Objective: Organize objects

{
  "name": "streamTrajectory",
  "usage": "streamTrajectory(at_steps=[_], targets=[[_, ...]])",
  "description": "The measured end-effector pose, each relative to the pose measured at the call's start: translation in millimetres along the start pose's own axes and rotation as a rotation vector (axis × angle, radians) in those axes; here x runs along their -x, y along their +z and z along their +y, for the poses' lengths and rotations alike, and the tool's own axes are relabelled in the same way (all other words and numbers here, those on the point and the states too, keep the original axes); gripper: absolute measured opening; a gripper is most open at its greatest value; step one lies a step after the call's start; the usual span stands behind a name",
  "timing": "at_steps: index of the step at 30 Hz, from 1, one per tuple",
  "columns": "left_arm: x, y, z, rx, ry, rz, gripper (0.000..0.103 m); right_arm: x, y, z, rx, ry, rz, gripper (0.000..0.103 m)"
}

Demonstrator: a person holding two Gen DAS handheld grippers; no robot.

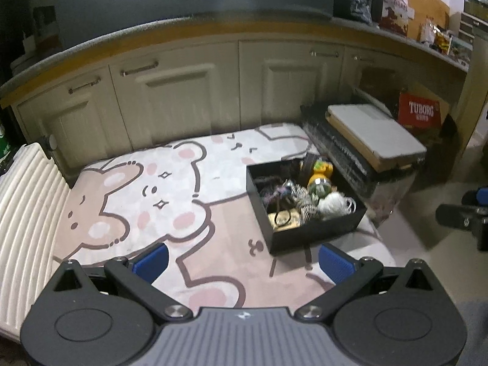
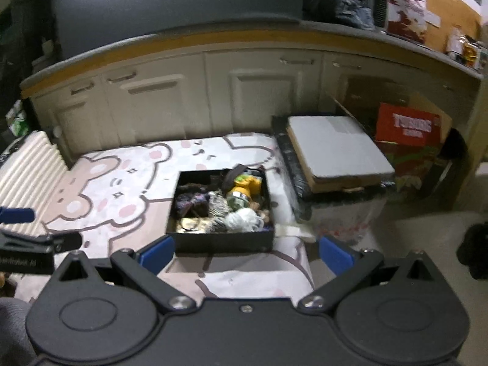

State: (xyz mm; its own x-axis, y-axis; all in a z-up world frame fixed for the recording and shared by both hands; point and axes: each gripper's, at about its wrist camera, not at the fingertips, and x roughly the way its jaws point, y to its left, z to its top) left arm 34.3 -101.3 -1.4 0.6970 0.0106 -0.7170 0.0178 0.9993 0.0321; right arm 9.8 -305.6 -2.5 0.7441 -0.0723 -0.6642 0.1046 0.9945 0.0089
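Both the left gripper (image 1: pixel 242 262) and right gripper (image 2: pixel 247 253) gape wide, holding nothing. Just beyond them the black box (image 2: pixel 224 241) sits on the bear rug (image 1: pixel 146 189), crammed with soft, light toys; its stiff walls look best gripped at the rim.

One black box (image 2: pixel 224 239) sits on one bear-print mat (image 1: pixel 170 201), and its jumbled contents cannot be counted fully; one yellow toy (image 2: pixel 245 186), one white ball of yarn (image 2: pixel 242 218) and one zebra-striped piece (image 2: pixel 218 206) can be picked out. Two grippers appear, the left gripper (image 1: pixel 242 263) and the right gripper (image 2: pixel 245 254), each with two blue fingers. Nearby there is one red carton (image 1: pixel 421 114), one flat grey board (image 2: pixel 338 146) and one ribbed white panel (image 1: pixel 27 210).
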Motion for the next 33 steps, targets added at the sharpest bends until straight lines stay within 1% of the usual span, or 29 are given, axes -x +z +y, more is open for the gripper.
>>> streamTrajectory(at_steps=[1,3,5,8,10,18,33], targets=[[-1,-1,0,0.0,0.004,0.004,0.103,0,-2,2,0.003,-0.017,-0.005,0.103],[-1,-2,3,0.014,0.002,0.008,0.103,-1,-4,3,0.012,-0.009,-0.002,0.103],[-3,-3,5,0.026,0.008,0.015,0.103,-6,-7,6,0.023,0.003,0.022,0.103],[-6,-4,5,0.03,0.03,0.032,0.103,-11,-9,8,0.024,-0.015,0.046,0.103],[-7,-4,6,0.035,0.021,0.034,0.103,-12,-9,8,0.016,-0.02,0.05,0.103],[-7,-5,4,0.023,0.023,0.031,0.103,-14,-9,14,0.04,-0.033,0.054,0.103],[-7,-5,4,0.023,0.023,0.029,0.103,-16,-9,11,0.022,-0.02,0.062,0.103]])
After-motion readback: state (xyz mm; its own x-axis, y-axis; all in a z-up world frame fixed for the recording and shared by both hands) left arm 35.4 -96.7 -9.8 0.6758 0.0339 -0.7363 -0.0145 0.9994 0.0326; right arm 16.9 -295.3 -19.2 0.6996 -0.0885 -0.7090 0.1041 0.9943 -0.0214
